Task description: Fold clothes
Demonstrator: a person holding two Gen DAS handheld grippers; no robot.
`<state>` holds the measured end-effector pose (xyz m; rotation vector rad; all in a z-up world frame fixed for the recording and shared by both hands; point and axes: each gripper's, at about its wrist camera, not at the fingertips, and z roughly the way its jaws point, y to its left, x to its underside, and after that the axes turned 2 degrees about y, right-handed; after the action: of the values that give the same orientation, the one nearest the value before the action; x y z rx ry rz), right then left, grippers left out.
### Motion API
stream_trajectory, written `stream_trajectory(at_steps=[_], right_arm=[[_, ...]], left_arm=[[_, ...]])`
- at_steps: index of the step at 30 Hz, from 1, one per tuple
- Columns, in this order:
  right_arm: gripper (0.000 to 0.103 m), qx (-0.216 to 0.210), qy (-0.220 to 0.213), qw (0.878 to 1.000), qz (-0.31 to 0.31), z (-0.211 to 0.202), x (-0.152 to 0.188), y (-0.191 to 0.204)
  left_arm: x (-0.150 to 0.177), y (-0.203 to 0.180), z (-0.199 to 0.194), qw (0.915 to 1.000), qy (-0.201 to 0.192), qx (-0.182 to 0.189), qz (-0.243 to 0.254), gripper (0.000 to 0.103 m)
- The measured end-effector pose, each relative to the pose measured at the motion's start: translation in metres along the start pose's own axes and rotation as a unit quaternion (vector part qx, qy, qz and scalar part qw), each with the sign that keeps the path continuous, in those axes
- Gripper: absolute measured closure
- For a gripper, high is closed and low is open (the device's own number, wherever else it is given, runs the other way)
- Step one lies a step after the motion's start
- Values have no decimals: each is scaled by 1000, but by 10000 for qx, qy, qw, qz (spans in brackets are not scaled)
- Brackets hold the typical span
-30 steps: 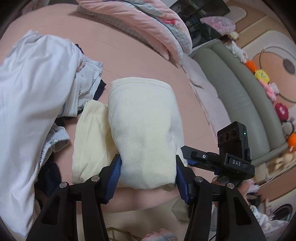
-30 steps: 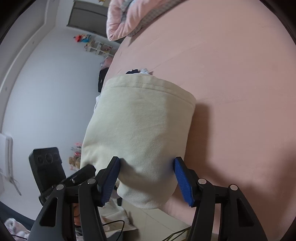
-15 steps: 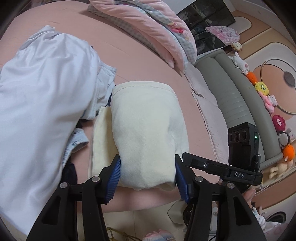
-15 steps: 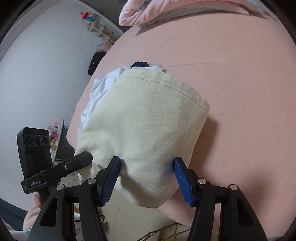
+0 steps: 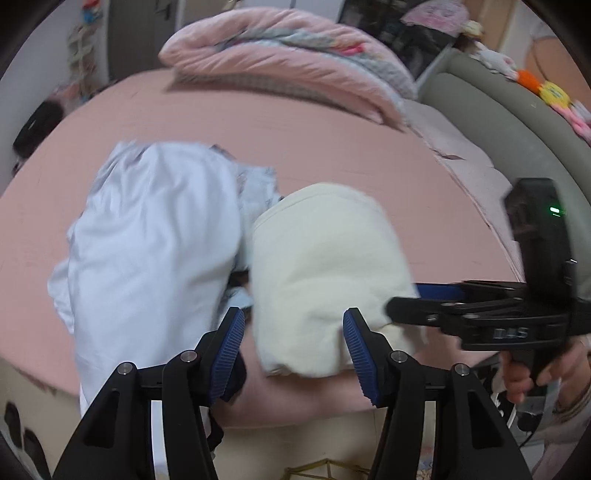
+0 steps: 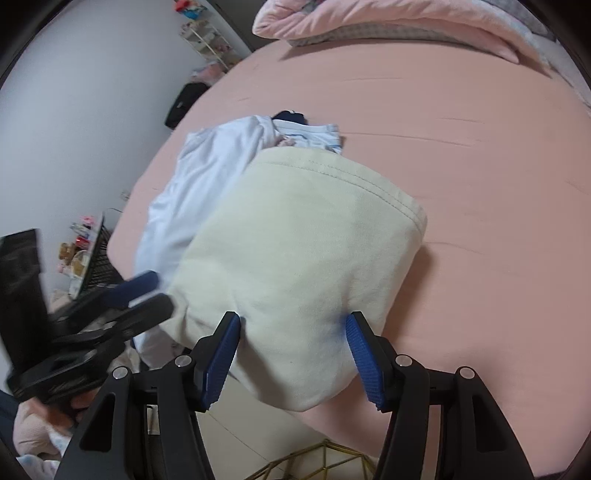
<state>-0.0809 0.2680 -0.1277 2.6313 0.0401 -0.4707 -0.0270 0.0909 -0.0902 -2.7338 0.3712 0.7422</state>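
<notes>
From the left wrist view, the left gripper points down at the near edge of a pink bed, its blue pads standing apart with the near end of a folded cream garment between them; the left pad is clear of the cloth and the right pad sits just beside its edge, so the gripper reads as open around it and not clamped. The cream garment lies on the bed close to the near edge, its hemmed far end pointing up the bed. Just to its left, touching it, lies a heap of pale blue-white clothes. At the far end of the bed sits a rolled pink quilt, and a grey padded headboard curves along the right. The right gripper reaches in from the right, held by a hand, its tip against the garment's right side. From the right wrist view, the right gripper also stands open, the cream garment bulging between its pads, which lie beside the cloth without visibly squeezing it. The pale clothes lie beyond and to the left, partly under the cream garment. The left gripper, blurred, comes in from the left, touching the garment's left edge. The quilt lies far off.
</notes>
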Motion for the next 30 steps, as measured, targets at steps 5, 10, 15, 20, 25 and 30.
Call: stream_trajectory(at_steps=[5,10,15,20,25,30], right_arm=[[42,-96,-53,9999,50,-1,2,-5],[39,-228,13,9993,295,-5,3,-14],[31,-695,131,9924,1004,-1,6,-41],[30,-728,-143,9866,1453,-6,8,-62],[30,-491,-795,9860,1383,-20,4,-59],[30,10,-1141,9932,218,-28,-3,-18]], left_arm=[[-9,-12,11,9997,8,180,143,50],[-15,-7,44,9987,316,-377,133,49],[-10,23,53,9983,450,-160,-349,37],[-1,41,62,9971,506,-273,-504,29],[2,45,61,9965,481,-87,-682,29],[-3,26,39,9989,109,-382,-233,29]])
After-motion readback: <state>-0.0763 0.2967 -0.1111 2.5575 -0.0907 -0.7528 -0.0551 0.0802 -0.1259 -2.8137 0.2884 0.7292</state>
